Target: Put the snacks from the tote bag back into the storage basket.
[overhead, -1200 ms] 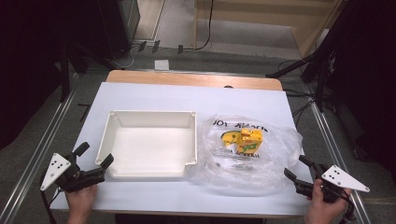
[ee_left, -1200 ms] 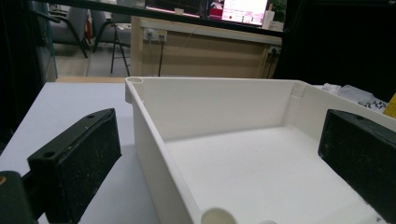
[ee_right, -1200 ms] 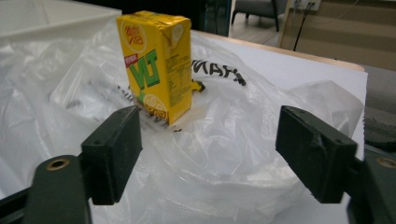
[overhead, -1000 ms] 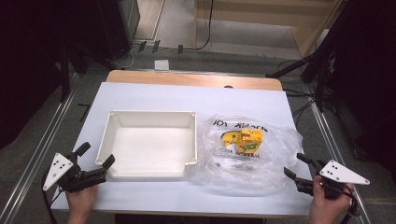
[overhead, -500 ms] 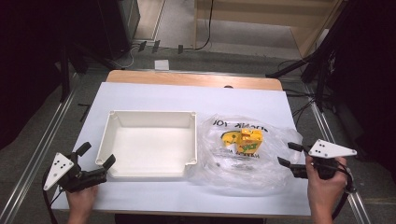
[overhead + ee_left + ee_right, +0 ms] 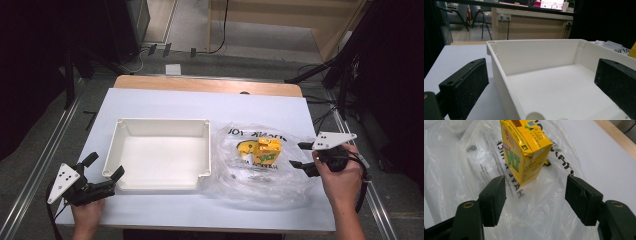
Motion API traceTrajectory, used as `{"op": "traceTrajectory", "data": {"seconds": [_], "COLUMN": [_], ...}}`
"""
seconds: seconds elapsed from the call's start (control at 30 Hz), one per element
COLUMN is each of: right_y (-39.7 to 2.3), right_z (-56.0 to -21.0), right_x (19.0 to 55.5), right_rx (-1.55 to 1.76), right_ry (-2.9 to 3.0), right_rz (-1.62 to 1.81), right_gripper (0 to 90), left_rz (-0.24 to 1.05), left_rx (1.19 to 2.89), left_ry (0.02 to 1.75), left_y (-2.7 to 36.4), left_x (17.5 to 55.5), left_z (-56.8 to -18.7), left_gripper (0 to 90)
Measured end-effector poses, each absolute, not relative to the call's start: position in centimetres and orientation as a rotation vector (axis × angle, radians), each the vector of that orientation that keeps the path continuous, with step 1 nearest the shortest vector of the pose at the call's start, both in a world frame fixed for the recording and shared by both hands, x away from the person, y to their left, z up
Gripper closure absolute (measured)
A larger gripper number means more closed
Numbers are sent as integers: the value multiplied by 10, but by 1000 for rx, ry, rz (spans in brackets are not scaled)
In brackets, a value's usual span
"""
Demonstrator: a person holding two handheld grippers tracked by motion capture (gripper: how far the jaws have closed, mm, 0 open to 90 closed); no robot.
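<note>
A white table (image 6: 165, 102) carries an empty white tray (image 6: 160, 152). Just right of the tray lies a clear plastic bag (image 6: 260, 167) with a yellow carton (image 6: 265, 150) on it. Right of the bag, the right gripper (image 6: 299, 155) gapes wide, holding nothing. At the tray's near-left corner, the left gripper (image 6: 104, 167) also stands wide open and empty, one jaw outside the wall, one over the tray.

A white tabletop (image 6: 165, 102) with a wooden far edge stands on a grey floor (image 6: 260, 62), with dark curtains (image 6: 30, 65) on both sides, cables (image 6: 222, 30) trailing behind, and a wooden cabinet (image 6: 529, 25) and chairs (image 6: 477, 17) beyond.
</note>
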State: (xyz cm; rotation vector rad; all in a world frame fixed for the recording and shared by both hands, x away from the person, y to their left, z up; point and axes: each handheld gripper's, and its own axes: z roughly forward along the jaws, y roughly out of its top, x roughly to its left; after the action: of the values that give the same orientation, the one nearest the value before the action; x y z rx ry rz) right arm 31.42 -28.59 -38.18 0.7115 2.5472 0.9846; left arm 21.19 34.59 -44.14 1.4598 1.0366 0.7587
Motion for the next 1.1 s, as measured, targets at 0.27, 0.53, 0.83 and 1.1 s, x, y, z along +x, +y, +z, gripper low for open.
{"op": "traceTrajectory", "data": {"seconds": [0.27, 0.53, 0.83, 1.1], "right_y": [-267, -245, -226, -209], "right_z": [-372, -371, -368, -368], "right_x": [332, 352, 369, 377], "right_rx": [579, 483, 405, 307], "right_ry": [2661, 2766, 2843, 2870], "right_rz": [859, 737, 617, 520], "right_gripper": [339, 339, 344, 354], "left_rz": [757, 753, 754, 754], "left_rx": [1456, 1450, 1452, 1457], "left_ry": [1035, 1035, 1035, 1032], "left_y": [346, 347, 346, 346], "left_x": [212, 212, 212, 212], "left_z": [-441, -441, -441, -441], "left_gripper": [0, 0, 0, 0]}}
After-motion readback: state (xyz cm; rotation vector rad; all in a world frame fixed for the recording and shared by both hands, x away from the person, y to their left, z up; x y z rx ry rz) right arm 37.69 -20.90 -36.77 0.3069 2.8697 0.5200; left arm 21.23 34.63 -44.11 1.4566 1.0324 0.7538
